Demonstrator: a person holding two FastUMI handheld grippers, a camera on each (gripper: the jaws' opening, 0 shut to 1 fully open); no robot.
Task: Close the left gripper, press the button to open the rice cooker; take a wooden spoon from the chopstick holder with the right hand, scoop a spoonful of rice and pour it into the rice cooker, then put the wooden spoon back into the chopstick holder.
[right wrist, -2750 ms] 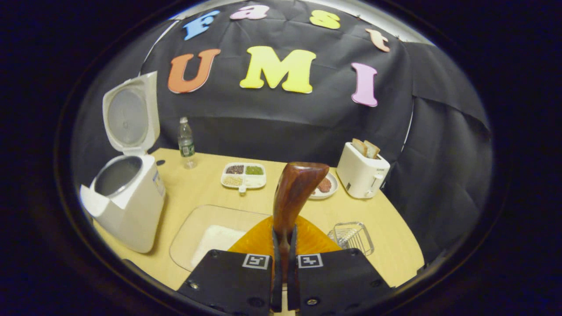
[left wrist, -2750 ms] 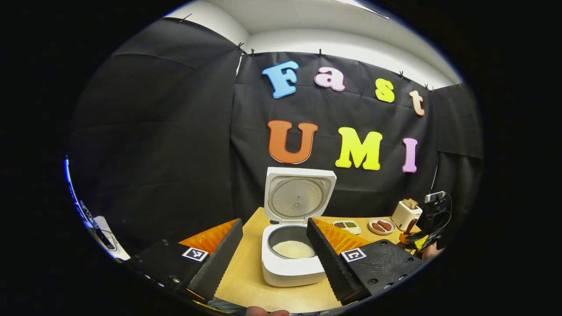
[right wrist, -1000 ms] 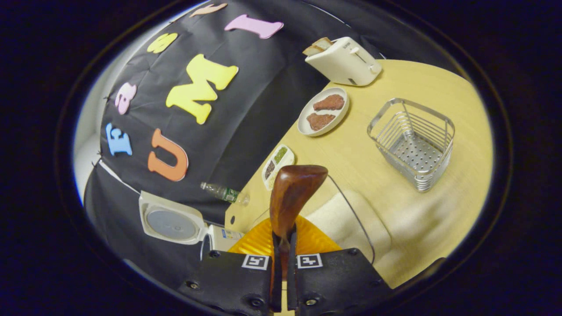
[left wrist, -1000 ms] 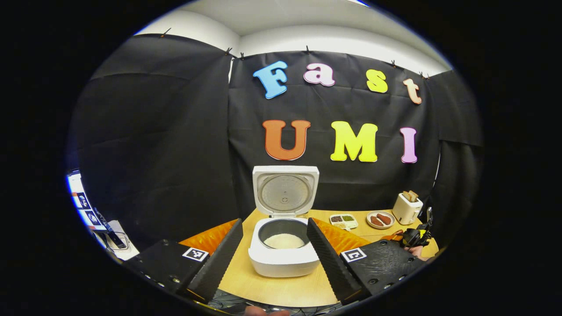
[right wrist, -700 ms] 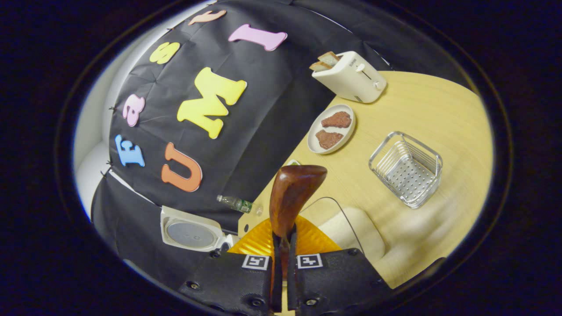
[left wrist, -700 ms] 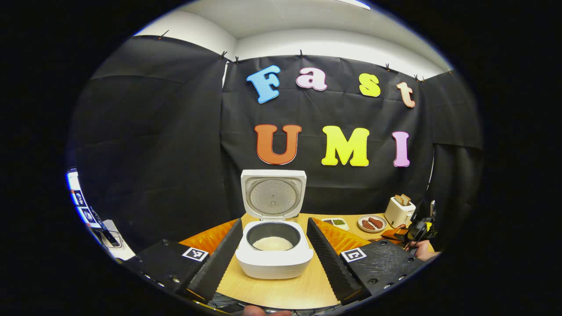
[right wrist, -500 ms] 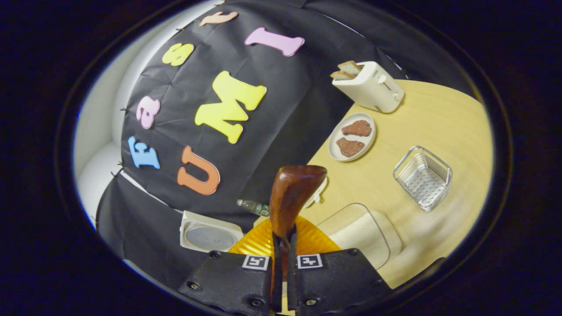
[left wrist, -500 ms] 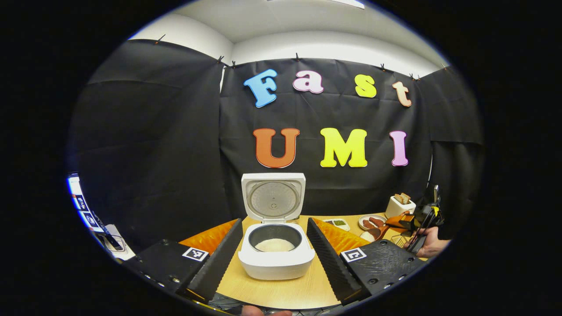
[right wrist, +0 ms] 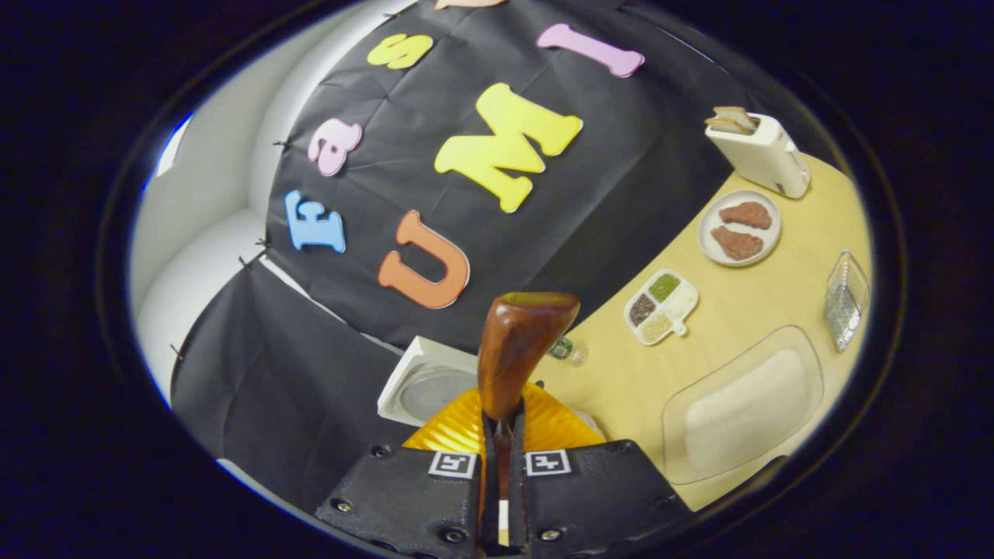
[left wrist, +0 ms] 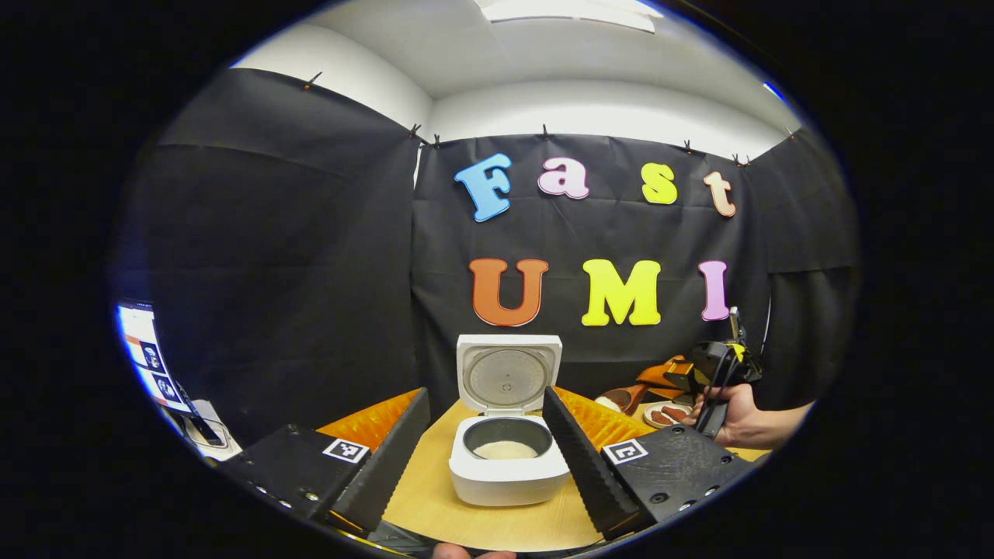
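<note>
At 6 o'clock in the left gripper view, the left gripper [left wrist: 485, 450] stands released, framing the open rice cooker [left wrist: 509, 470] | right gripper view: right gripper [right wrist: 501, 473] clenched on wooden spoon [right wrist: 516, 349], rice tray [right wrist: 742, 407] at 4 o'clock | advice: keep the bowl level until over the pot, then tip slowly.

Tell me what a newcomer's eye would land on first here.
The white rice cooker stands open at the table's middle, lid upright, rice in its pot, framed between the open left tool. To its right, a hand holds the right tool shut on the wooden spoon, whose bowl carries rice in the left gripper view.
</note>
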